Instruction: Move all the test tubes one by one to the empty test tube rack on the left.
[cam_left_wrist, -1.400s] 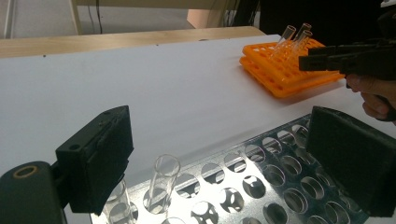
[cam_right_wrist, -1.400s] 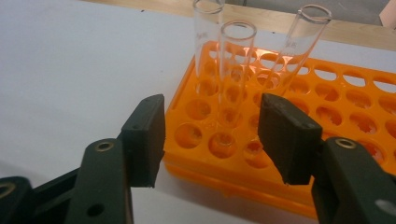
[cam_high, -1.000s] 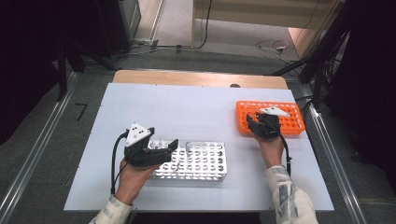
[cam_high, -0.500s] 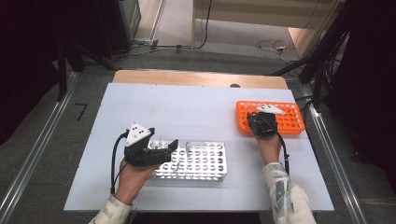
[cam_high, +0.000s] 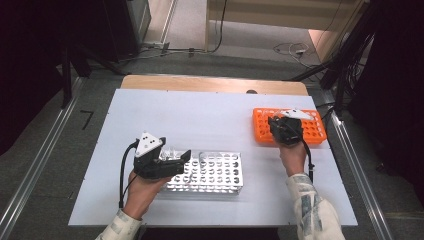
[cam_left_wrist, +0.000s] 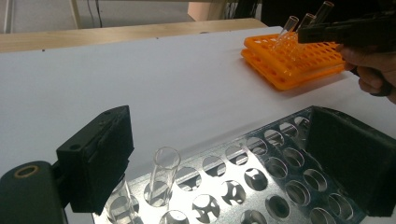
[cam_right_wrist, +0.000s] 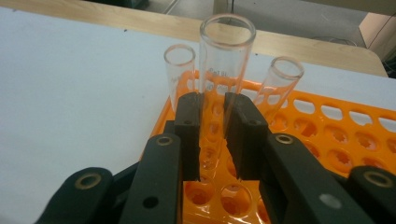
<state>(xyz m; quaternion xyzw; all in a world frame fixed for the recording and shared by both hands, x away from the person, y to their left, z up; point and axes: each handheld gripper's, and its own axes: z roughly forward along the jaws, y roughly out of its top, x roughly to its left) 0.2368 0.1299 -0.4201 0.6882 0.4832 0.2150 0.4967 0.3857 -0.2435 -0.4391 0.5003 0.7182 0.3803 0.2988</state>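
My left gripper (cam_high: 167, 162) hovers open over the left end of a metal tube rack (cam_high: 215, 172). Between its wide jaws (cam_left_wrist: 224, 163) a clear glass tube (cam_left_wrist: 161, 177) stands in a rack hole close to the left jaw. A second tube (cam_left_wrist: 119, 200) is partly hidden behind that jaw. My right gripper (cam_high: 286, 127) is at the left end of the orange rack (cam_high: 315, 130). Its jaws (cam_right_wrist: 213, 126) are shut on an upright glass tube (cam_right_wrist: 226, 56) that rises higher than two other tubes (cam_right_wrist: 180, 74) (cam_right_wrist: 280, 84) leaning in the rack behind it.
Both racks sit on a white tabletop (cam_high: 200, 120) with a wooden strip (cam_high: 210, 84) along the far edge. Most holes of the metal rack (cam_left_wrist: 280, 172) and the orange rack (cam_right_wrist: 336, 140) hold nothing. A floor with cables lies beyond the table.
The right gripper has shifted slightly left over the orange rack's left end. The left gripper has stayed in place over the metal rack.
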